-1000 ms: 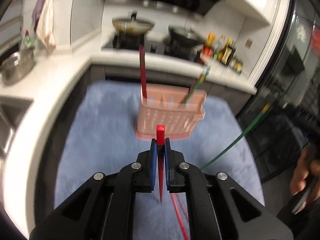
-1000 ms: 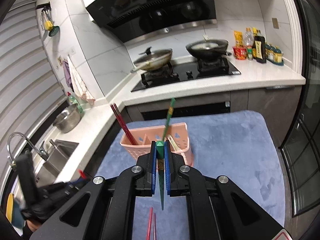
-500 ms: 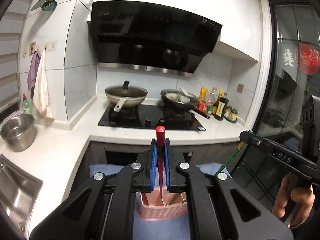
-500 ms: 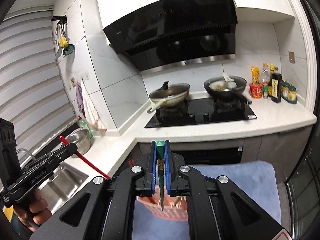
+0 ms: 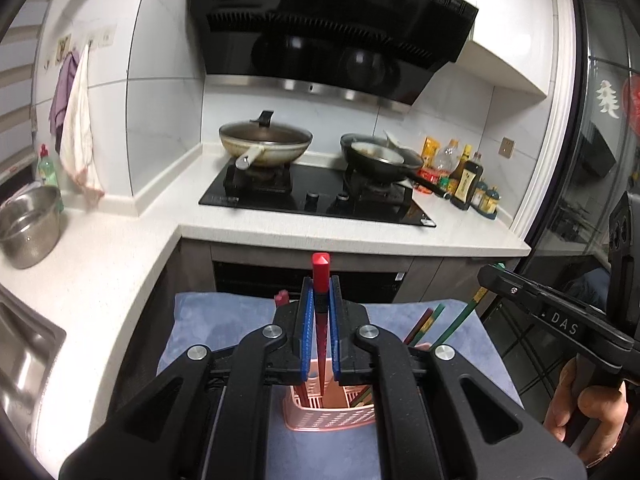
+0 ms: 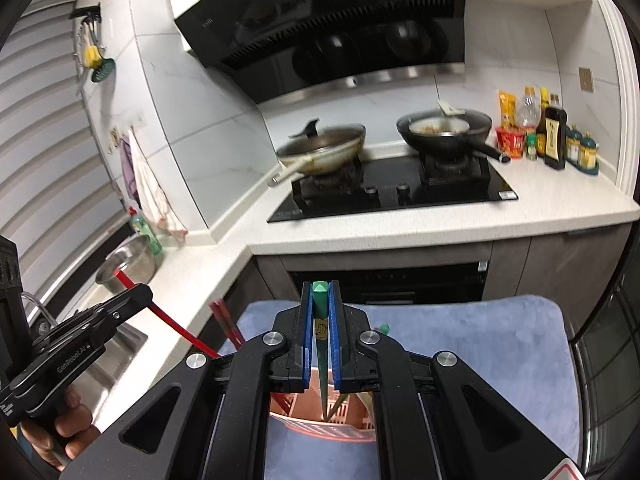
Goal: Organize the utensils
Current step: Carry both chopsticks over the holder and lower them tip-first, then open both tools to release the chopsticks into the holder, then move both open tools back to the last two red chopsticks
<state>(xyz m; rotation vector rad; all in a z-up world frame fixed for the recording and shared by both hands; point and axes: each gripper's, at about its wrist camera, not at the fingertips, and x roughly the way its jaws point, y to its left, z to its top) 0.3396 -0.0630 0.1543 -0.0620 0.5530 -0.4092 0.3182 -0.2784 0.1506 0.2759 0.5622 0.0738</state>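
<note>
My left gripper [image 5: 320, 292] is shut on a red chopstick [image 5: 320, 276], held upright with its tip down in the pink slotted utensil holder [image 5: 332, 418]. My right gripper [image 6: 320, 300] is shut on a green chopstick [image 6: 319, 300], its tip pointing down into the same holder [image 6: 320, 430]. The holder stands on a blue mat [image 5: 208, 320] and holds other red chopsticks [image 6: 226, 322] and green chopsticks [image 5: 434, 314]. The right gripper shows at the right of the left wrist view [image 5: 486, 276]; the left gripper shows at the left of the right wrist view [image 6: 144, 294].
A white L-shaped counter [image 5: 120, 248] runs behind and to the left. It carries a black hob with two pans [image 5: 266, 146], sauce bottles [image 5: 466, 178], a steel bowl [image 5: 28, 226] and a sink [image 5: 20, 360]. A glass door [image 5: 600, 200] is at right.
Both grippers rose from beside the holder to above it and tilted level. The chopstick tips have come down over the holder's compartments.
</note>
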